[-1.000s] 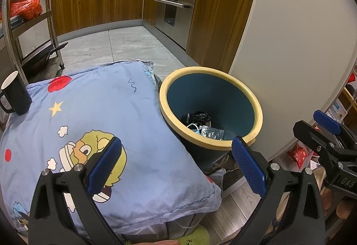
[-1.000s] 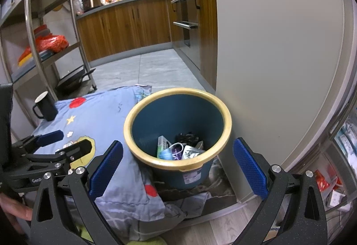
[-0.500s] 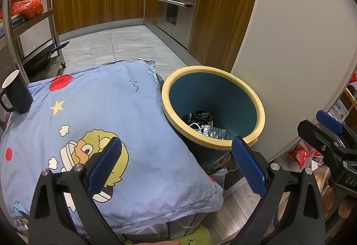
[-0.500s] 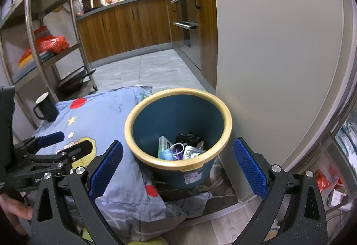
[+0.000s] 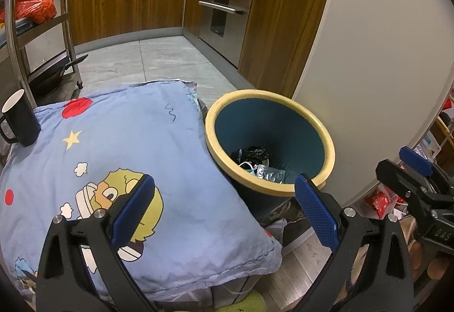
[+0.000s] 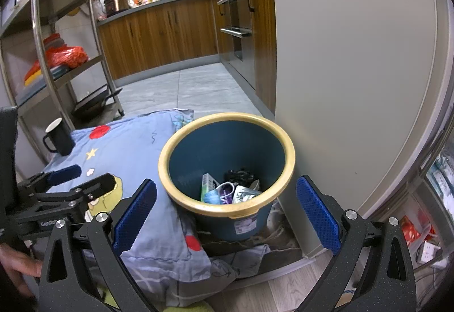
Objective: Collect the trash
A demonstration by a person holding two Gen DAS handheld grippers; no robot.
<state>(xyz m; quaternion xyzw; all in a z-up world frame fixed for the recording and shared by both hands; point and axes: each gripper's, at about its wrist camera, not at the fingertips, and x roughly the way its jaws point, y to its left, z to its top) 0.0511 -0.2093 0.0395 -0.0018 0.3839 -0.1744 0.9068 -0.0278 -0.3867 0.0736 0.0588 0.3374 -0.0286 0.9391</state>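
Your left gripper (image 5: 224,207) stands wide, its blue pads far apart with nothing between them, and it hangs over the near right corner of the pillow (image 5: 136,158). In the right wrist view you can see it low at the left (image 6: 66,181), over the cartoon print. Your right gripper (image 6: 225,211) is equally wide and holds nothing; its pads frame the bin (image 6: 227,170) from the near side. From the left wrist view it shows at the far right edge (image 5: 408,167), beside the bin.

The bin (image 5: 269,138) is dark blue with a yellow rim. It stands upright on the floor, touching the right edge of the pillow and just beside the pale cabinet panel (image 6: 354,70). The trash (image 6: 227,190) lies in its bottom: a crumpled black bag, a silver foil wrapper, a green and white carton and something light blue. In the left wrist view only the black bag and foil show (image 5: 258,161).

A black mug (image 5: 20,119) with a white inside stands upright at the far left corner of the pillow, close to the leg of the metal shelf rack (image 6: 42,42). Red packets (image 5: 380,198) lie on the floor to the right, behind your right gripper.
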